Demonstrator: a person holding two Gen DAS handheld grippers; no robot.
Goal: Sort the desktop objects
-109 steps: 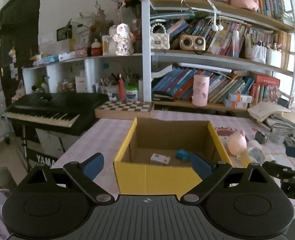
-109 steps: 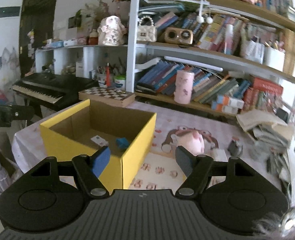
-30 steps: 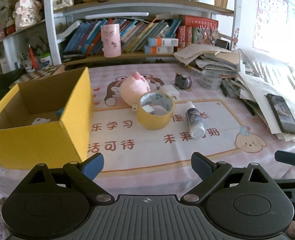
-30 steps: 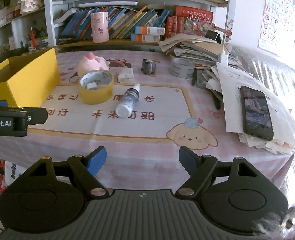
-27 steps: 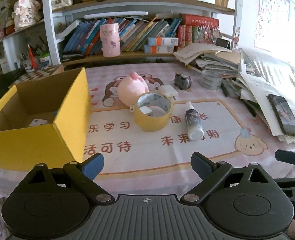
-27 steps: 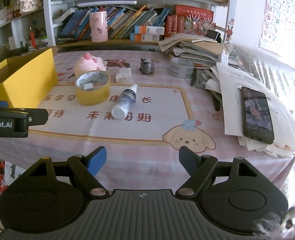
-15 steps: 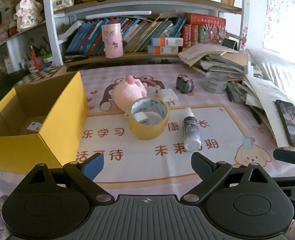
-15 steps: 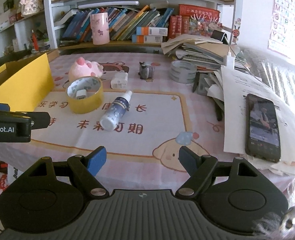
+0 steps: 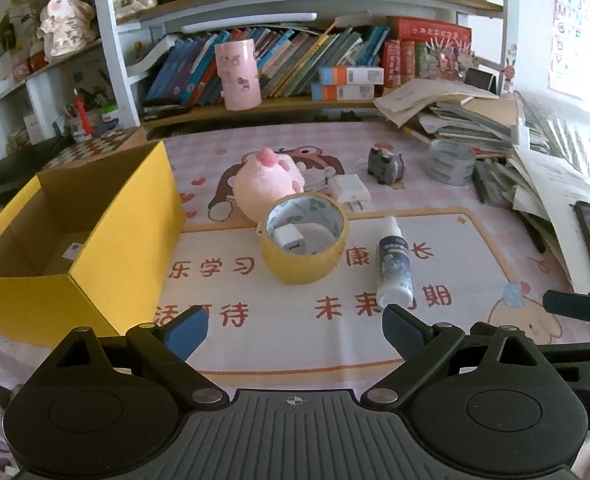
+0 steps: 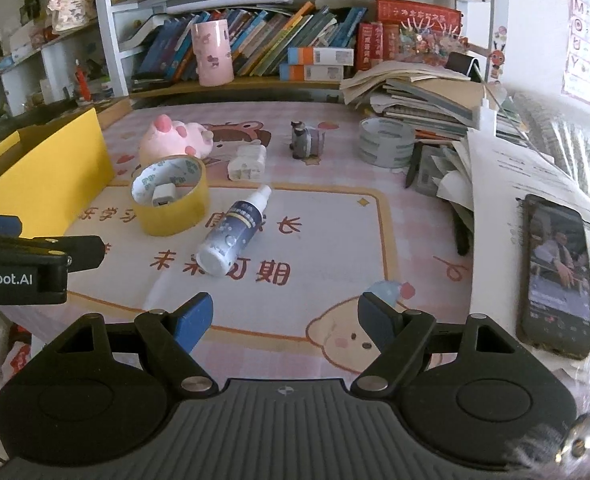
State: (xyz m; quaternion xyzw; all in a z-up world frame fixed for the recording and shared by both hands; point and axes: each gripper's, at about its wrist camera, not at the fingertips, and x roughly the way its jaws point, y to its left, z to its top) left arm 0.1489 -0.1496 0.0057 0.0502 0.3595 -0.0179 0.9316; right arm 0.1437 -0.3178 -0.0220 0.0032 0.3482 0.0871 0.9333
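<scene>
My left gripper point(image 9: 295, 326) is showing a black ribbed body, two round black discs, and angled black linkage arms with silver screw heads. Its fingers point(image 9: 186, 330) are wearing blue pads. My right gripper point(image 10: 285, 318) is showing the same build: black ribs, silver screws, blue pads. White lettering ending "Robot.AI" is showing on the left gripper's black side in the right view.
</scene>
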